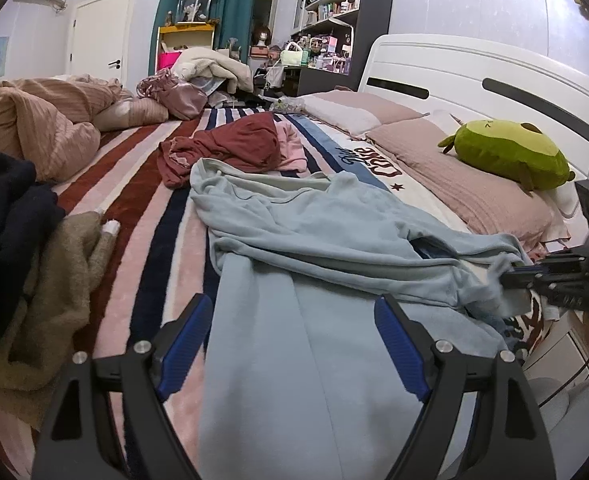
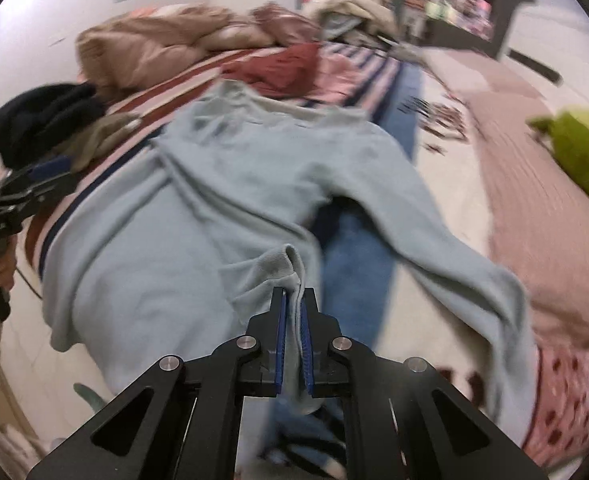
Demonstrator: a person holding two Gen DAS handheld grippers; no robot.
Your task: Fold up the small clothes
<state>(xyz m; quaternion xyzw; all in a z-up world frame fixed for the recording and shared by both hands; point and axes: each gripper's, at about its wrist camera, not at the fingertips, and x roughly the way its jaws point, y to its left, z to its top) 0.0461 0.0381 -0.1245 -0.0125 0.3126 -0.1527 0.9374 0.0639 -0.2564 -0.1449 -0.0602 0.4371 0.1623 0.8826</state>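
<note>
A light blue long-sleeved top (image 1: pixel 294 240) lies spread on the striped bed cover, partly folded; it also fills the right wrist view (image 2: pixel 222 184). My left gripper (image 1: pixel 294 312) is open and empty, its jaws either side of the top's near part. My right gripper (image 2: pixel 293 300) is shut on a ribbed cuff (image 2: pixel 286 264) of the top; it also shows at the right edge of the left wrist view (image 1: pixel 510 278), pinching the sleeve end. The left gripper shows open at the left of the right wrist view (image 2: pixel 34 178).
A maroon and pink garment heap (image 1: pixel 230 152) lies beyond the top. Black and olive clothes (image 1: pixel 22 248) pile at the left. A green plush toy (image 1: pixel 506 156) rests on pink pillows by the white headboard (image 1: pixel 474 76). A tan quilt (image 1: pixel 42 120) is bunched far left.
</note>
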